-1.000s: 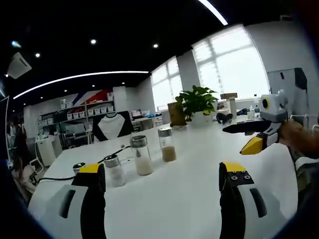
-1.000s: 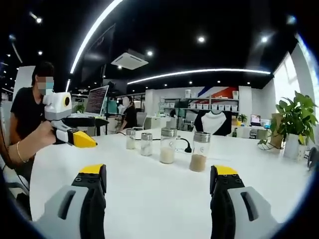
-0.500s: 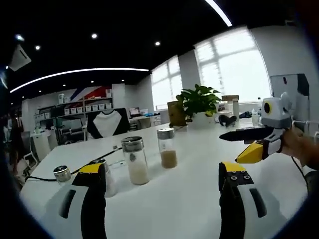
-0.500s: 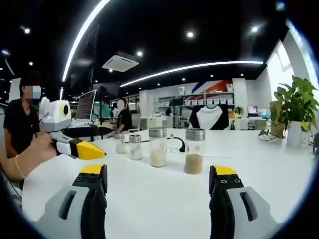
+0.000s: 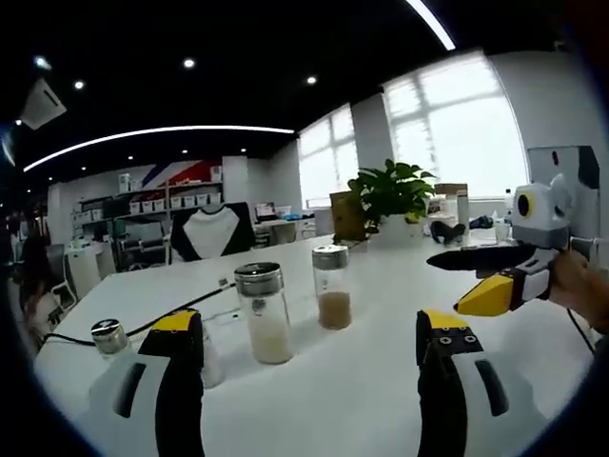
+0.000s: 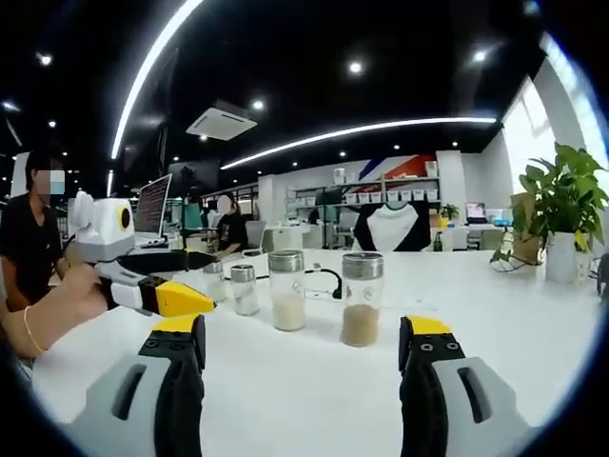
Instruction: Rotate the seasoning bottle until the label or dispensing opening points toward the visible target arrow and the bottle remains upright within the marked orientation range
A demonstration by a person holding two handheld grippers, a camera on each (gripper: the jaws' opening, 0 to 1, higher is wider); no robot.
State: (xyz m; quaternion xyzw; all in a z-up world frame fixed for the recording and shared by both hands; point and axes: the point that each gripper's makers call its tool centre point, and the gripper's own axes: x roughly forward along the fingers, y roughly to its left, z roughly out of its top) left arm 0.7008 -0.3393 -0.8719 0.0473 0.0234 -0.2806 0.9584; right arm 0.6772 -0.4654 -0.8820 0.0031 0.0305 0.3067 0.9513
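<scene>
Both tools, left [image 5: 309,347] and right [image 6: 297,347], gape empty; the upright bottle [image 6: 362,298] stands mid-frame ahead, between our right tool's jaws.

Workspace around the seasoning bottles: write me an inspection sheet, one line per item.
Surface: white table, bare in front of both sets of tongs.
Job's things: four upright glass bottles with metal lids in a row; bottle of brown seasoning, bottle of white seasoning, two small bottles beyond. No arrow or marks seen.
Clutter: potted plant at the table's far end.
Grippers: left tongs and right tongs both open, holding nothing, short of the bottles.
Cables: black cable lying on the table behind the bottles.
Surroundings: open office, shelves, monitor, windows, people at the far side.
</scene>
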